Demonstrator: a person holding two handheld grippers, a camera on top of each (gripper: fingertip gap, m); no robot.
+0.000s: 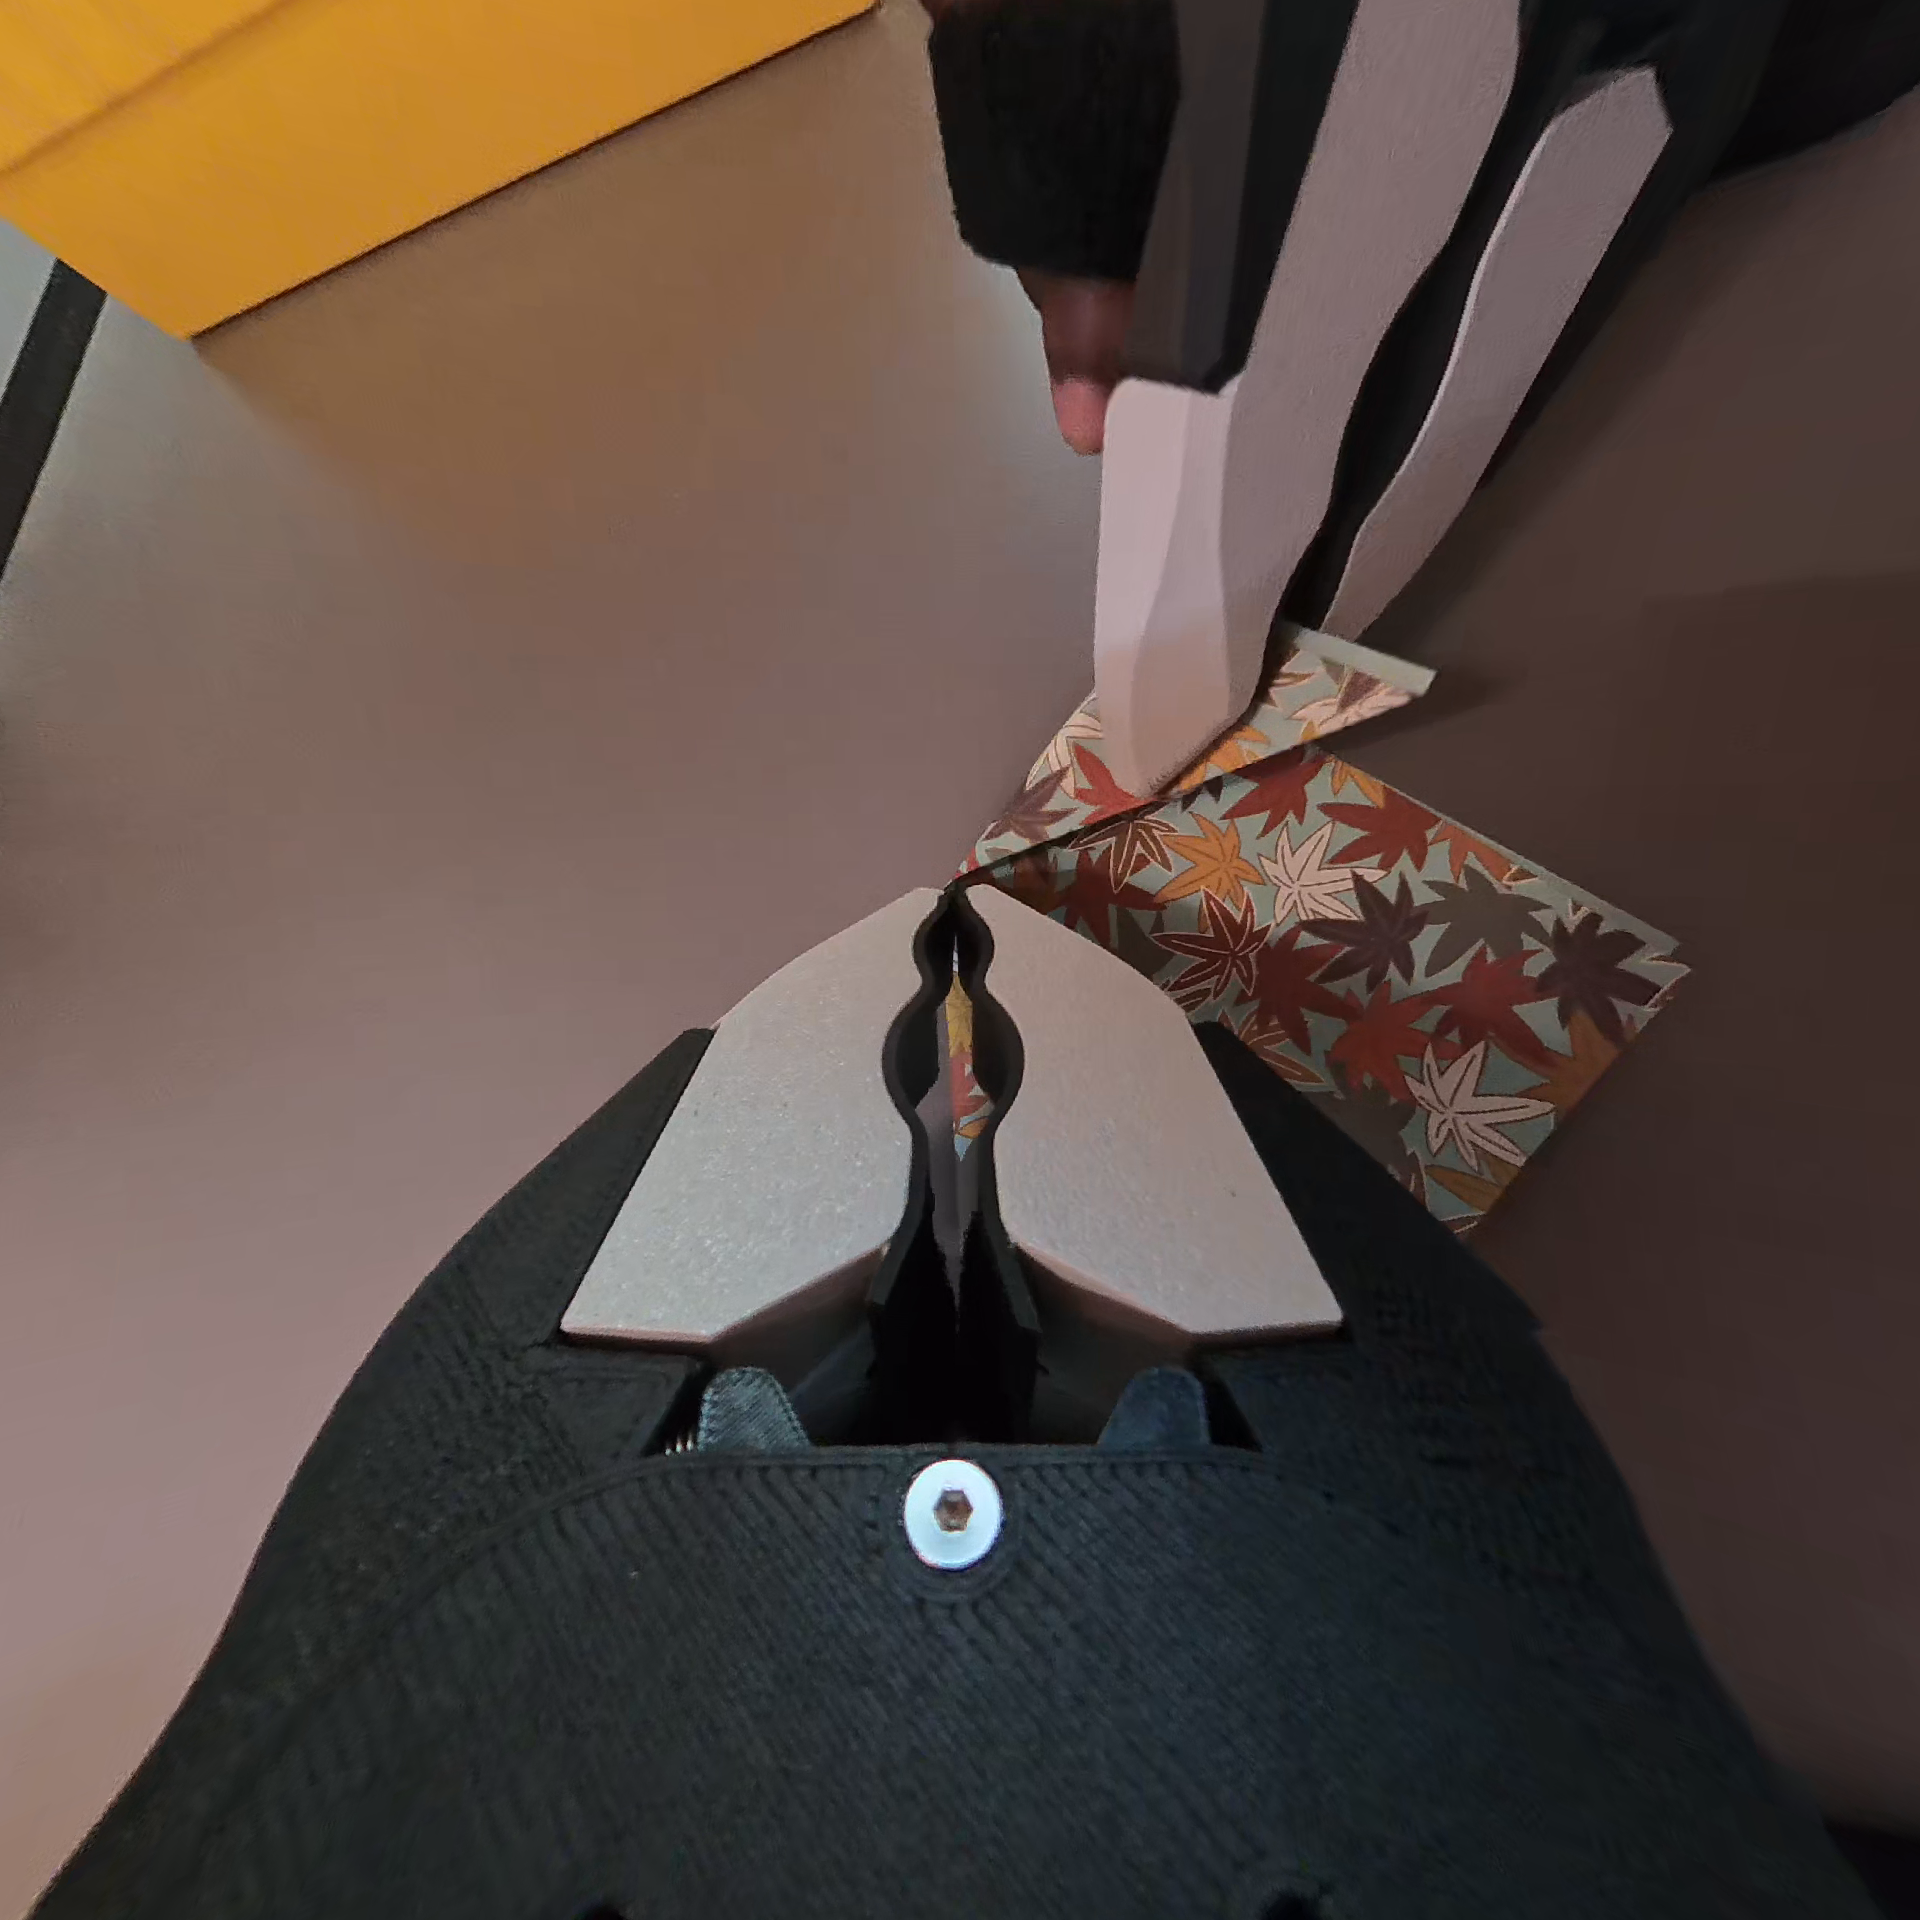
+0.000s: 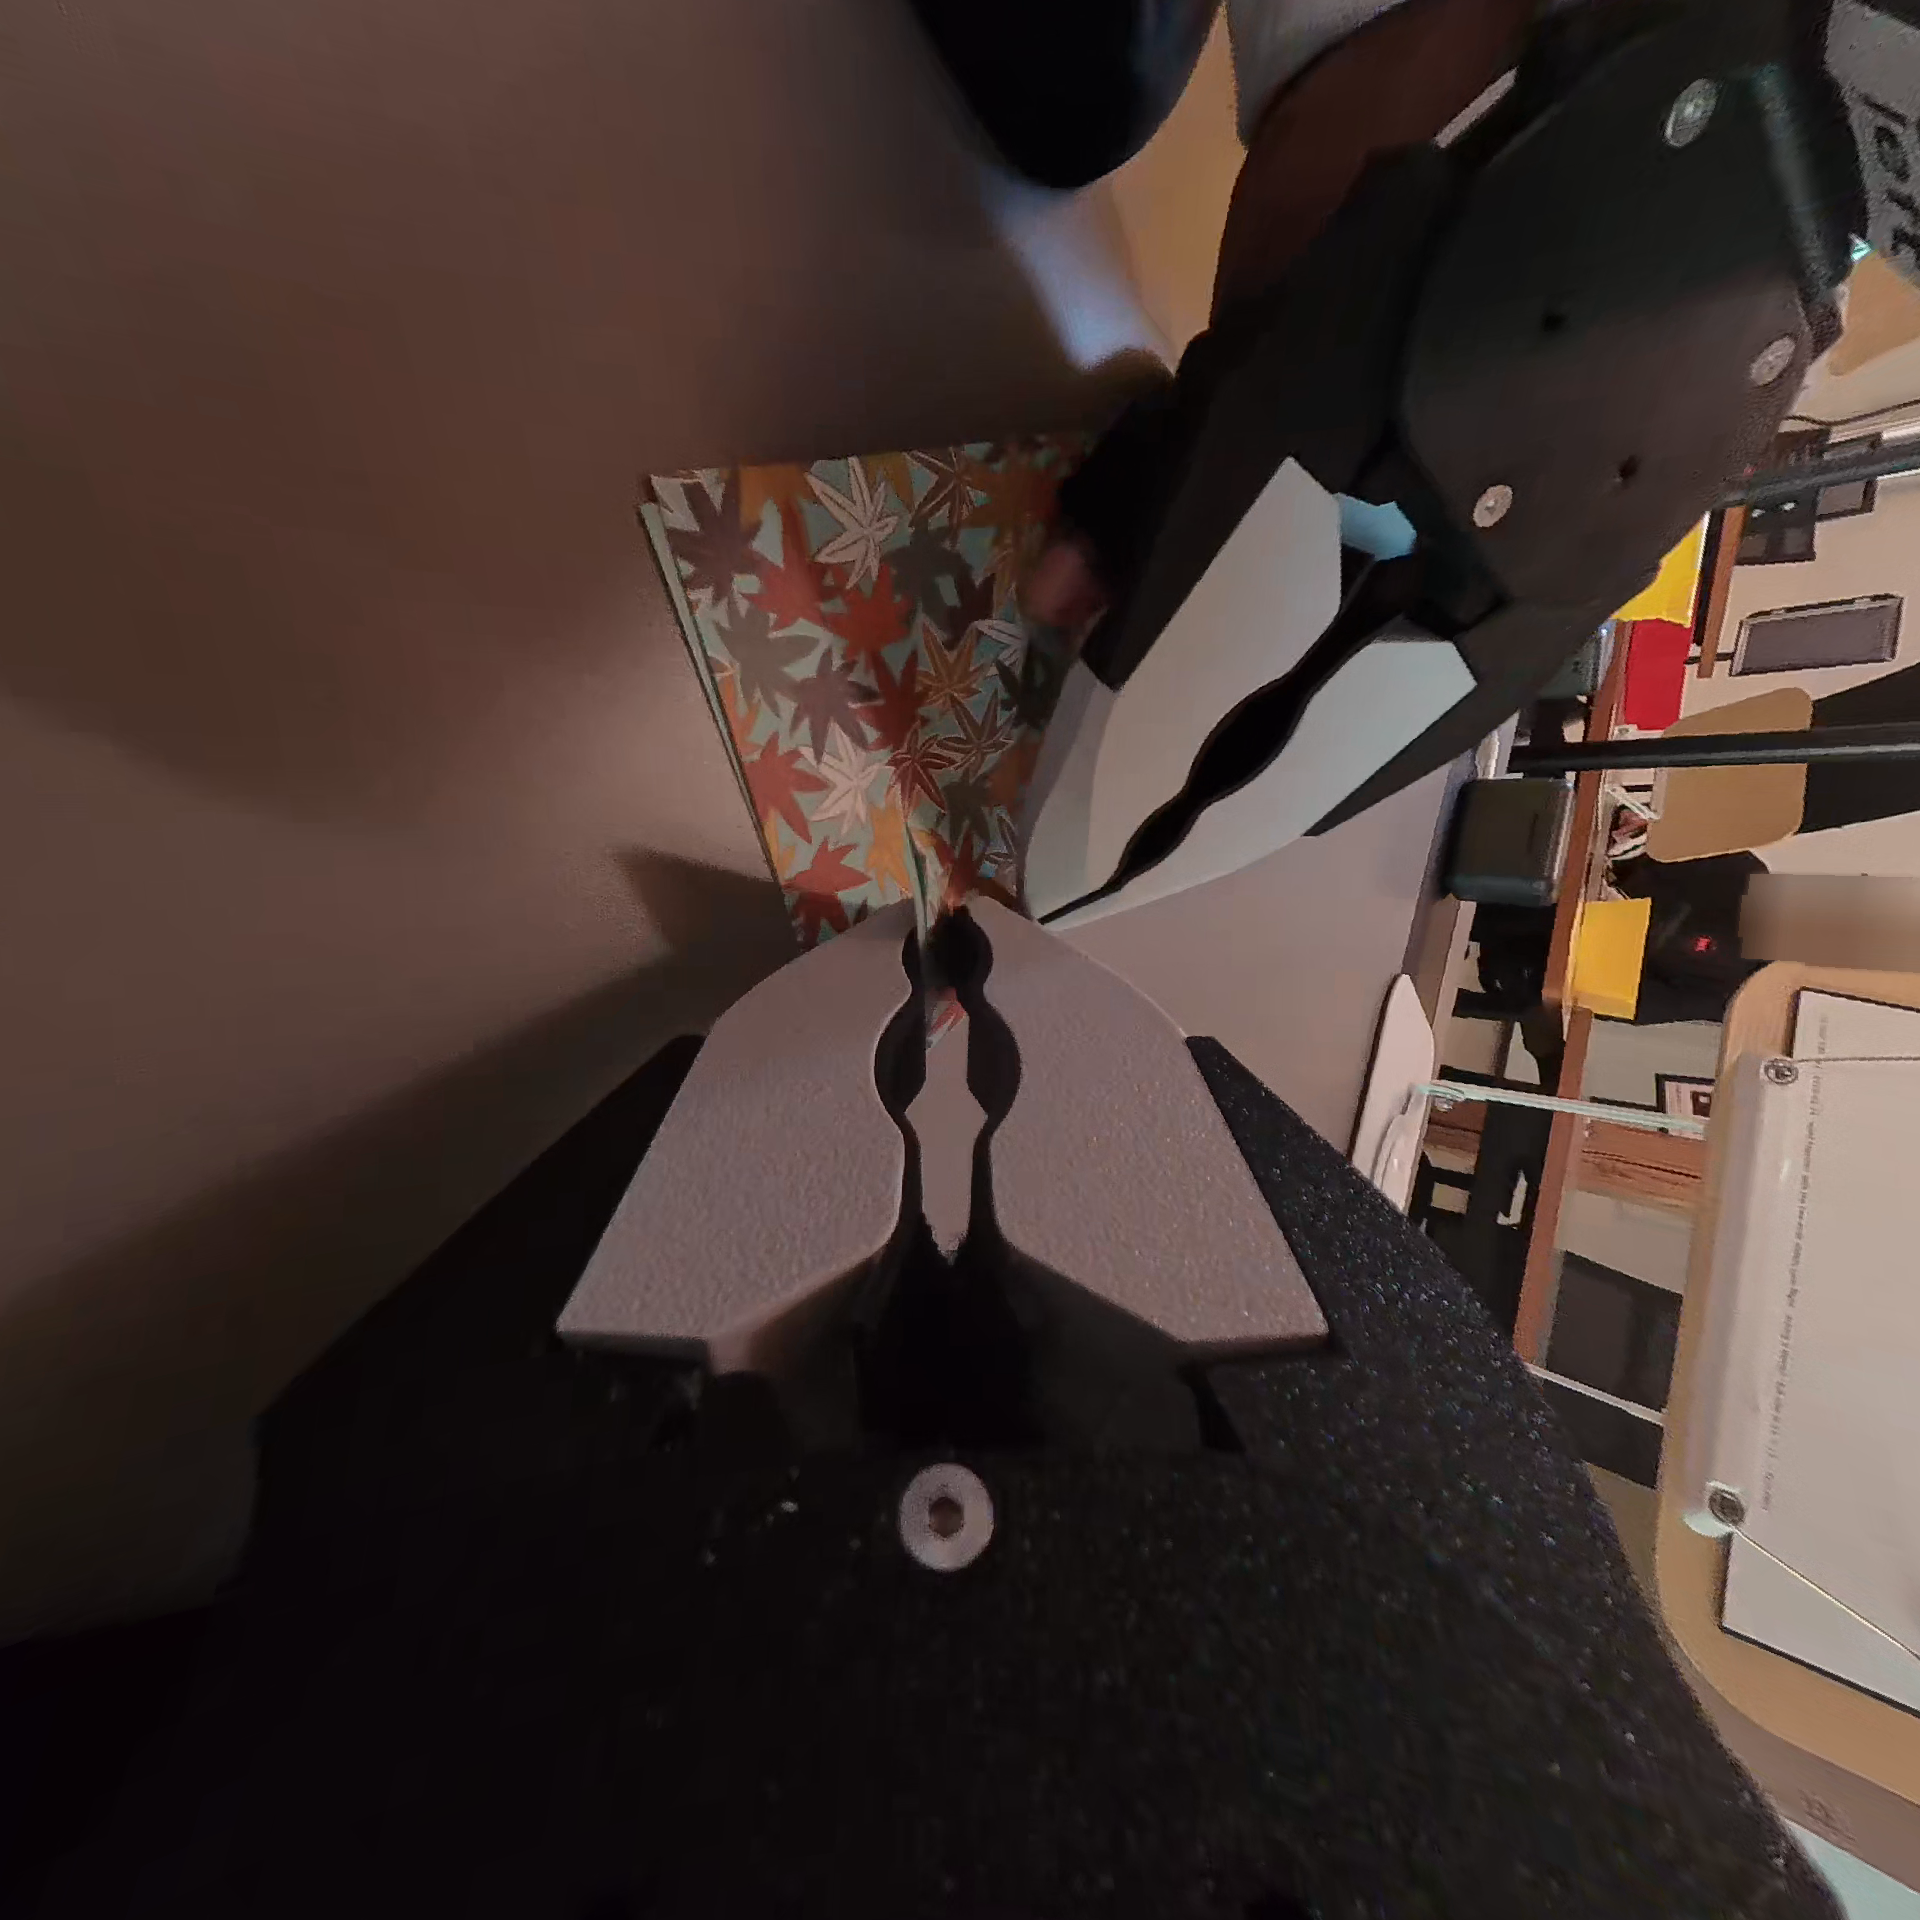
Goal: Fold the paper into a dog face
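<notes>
Pinching the leaf paper (image 1: 1340,925) with both claws, we grip with left claw (image 1: 954,902) and right claw (image 2: 940,935) above the tabletop (image 1: 520,727).

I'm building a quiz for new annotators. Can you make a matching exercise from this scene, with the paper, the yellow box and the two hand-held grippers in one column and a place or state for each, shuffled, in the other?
Column one:
1. paper
2. yellow box
3. left hand-held gripper
4. right hand-held gripper

Column two:
A. shut on the paper's raised flap
B. far upper left in the left wrist view, away from both grippers
C. leaf-patterned, partly folded, lying on the table
D. shut on the paper's low corner

Pairs: 1-C, 2-B, 3-D, 4-A
</notes>
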